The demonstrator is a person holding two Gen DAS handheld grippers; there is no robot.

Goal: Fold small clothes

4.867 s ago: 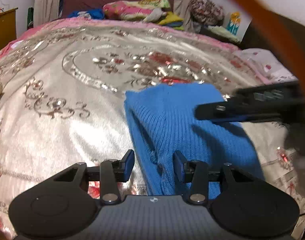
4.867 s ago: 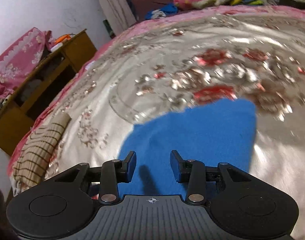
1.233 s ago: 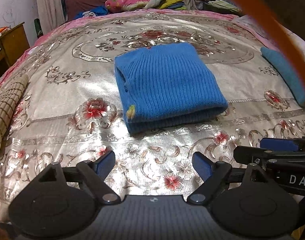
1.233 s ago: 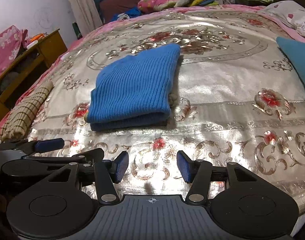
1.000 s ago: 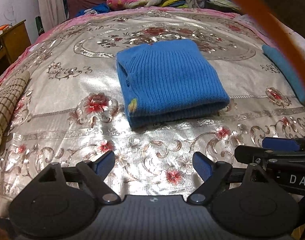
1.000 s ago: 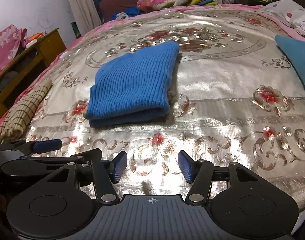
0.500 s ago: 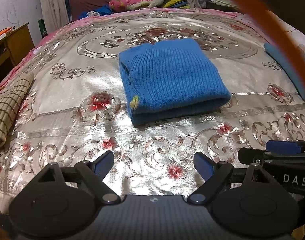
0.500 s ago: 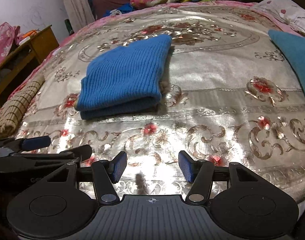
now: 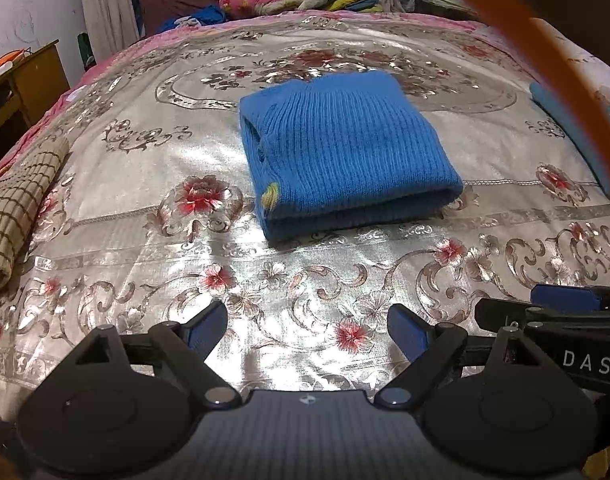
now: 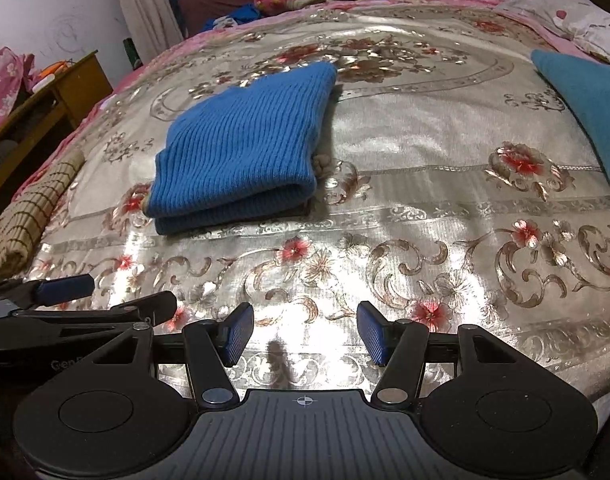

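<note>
Both jaws stand wide with nothing between them: the left hand-held gripper (image 9: 307,330) and the right hand-held gripper (image 10: 305,334) hang side by side above the bedspread (image 9: 145,184). The folded blue knit garment (image 9: 341,152) lies flat ahead of them, well apart from the fingertips.

Folded sweater (image 9: 341,152) on bedspread (image 9: 145,184)

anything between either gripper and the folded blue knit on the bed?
Nothing visible. Only bare bedspread lies between the open left gripper and the blue knit garment; the same holds for the open right gripper. The checked cloth and teal cloth lie off to the sides.
</note>
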